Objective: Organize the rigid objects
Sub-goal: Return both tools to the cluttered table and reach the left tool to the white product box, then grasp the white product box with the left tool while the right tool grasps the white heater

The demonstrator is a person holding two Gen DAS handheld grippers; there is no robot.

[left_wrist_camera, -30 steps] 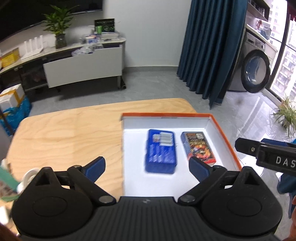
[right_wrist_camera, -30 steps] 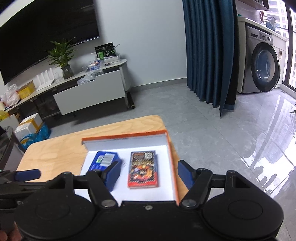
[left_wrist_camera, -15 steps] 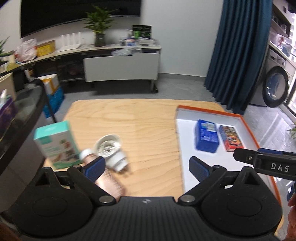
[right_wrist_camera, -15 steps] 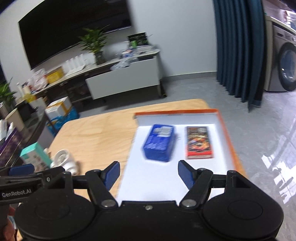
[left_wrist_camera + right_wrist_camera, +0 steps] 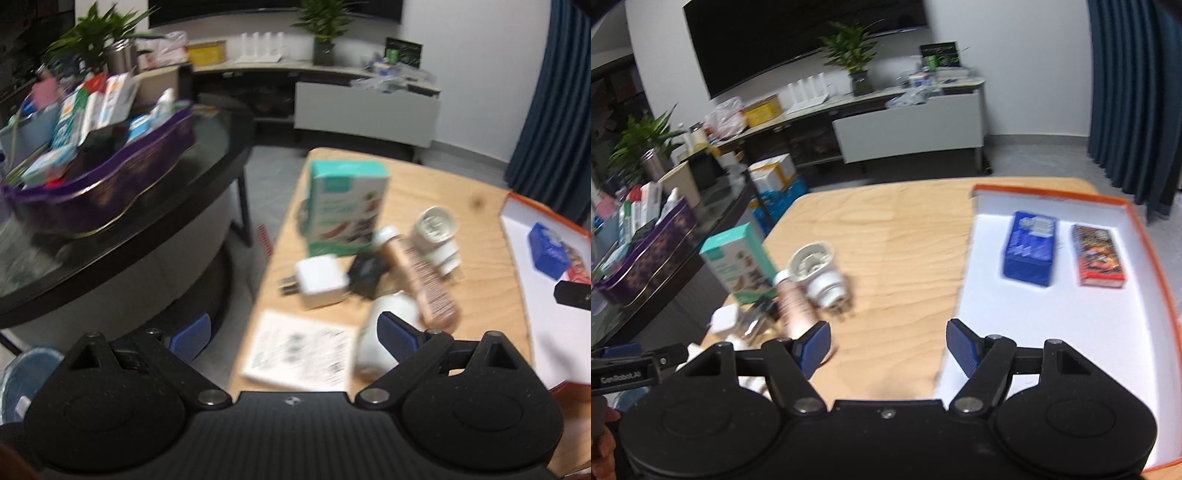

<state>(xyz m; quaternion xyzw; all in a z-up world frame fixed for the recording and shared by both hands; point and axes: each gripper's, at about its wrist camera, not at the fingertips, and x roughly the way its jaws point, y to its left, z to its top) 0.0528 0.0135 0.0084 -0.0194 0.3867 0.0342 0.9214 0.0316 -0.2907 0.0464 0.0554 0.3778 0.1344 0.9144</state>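
Observation:
A white tray with an orange rim (image 5: 1071, 332) lies on the right of the wooden table and holds a blue box (image 5: 1030, 251) and a red box (image 5: 1097, 254). On the table's left end lie a teal carton (image 5: 343, 206), a white plug adapter (image 5: 321, 282), a black charger (image 5: 365, 273), a tan bottle (image 5: 421, 277), a white round adapter (image 5: 437, 236), a white bottle (image 5: 384, 332) and a paper sheet (image 5: 299, 350). My left gripper (image 5: 293, 334) is open and empty above the sheet. My right gripper (image 5: 888, 347) is open and empty over the table beside the tray.
A black glass side table (image 5: 122, 236) stands left of the wooden table and bears a purple tin (image 5: 103, 184) full of boxes. A TV cabinet (image 5: 908, 125) lines the far wall. Blue curtains (image 5: 1137, 96) hang at the right.
Both grippers have swung left, away from the tray. The left view now faces the cluttered left end of the table and the side table. Both stay open and empty.

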